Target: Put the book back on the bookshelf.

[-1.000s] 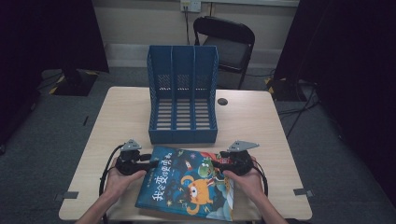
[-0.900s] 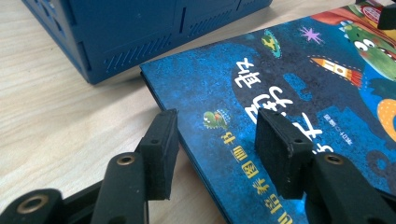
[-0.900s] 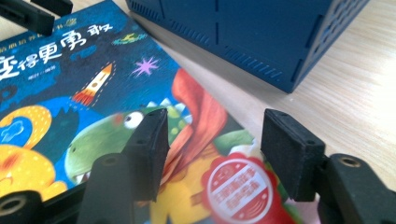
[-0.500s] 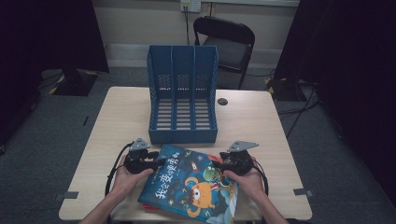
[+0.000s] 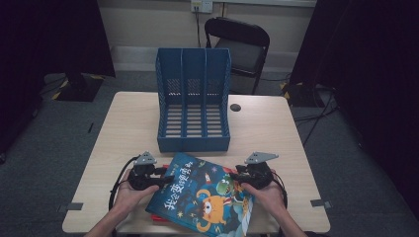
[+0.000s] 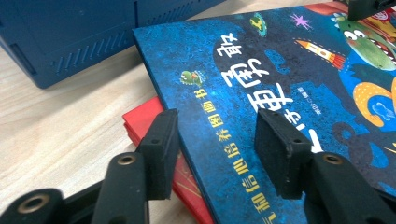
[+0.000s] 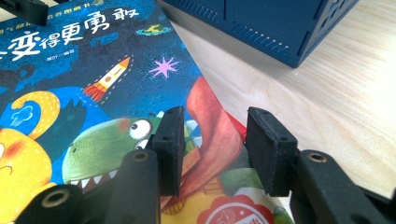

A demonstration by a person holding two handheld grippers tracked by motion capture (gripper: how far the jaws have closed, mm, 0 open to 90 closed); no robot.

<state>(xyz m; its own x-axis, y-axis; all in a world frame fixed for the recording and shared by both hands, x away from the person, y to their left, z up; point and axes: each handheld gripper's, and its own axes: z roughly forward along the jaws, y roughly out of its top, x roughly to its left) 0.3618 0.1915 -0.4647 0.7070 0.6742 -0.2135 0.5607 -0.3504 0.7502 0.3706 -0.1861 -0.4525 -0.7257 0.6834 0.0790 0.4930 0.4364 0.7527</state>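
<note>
Basically a two-handed pickup of the blue picture book, which lies on the table just in front of the blue file rack, on the person's side of it, stacked on a red book whose edge sticks out underneath. Both grippers come at the book from opposite side edges, probably so it can be lifted level and stood into one of the rack's slots.

Left gripper: sits at the book's left edge, farther from the rack than the book's near corner. In the left gripper view the jaws straddle that edge with a gap on each side, one pad over the red book, the other over the cover. Released, not gripping.

Right gripper: at the book's right edge, level with the left one relative to the rack. Its jaws have just been closing, and the cover's corner lies between them, but the right gripper view shows the pads clear of it. Not clenched yet.

Versus the earlier frames: the book has turned a little and sits slightly nearer the rack's front, and both grippers have edged inward onto its sides. The rack itself has not moved, slots empty.
</note>
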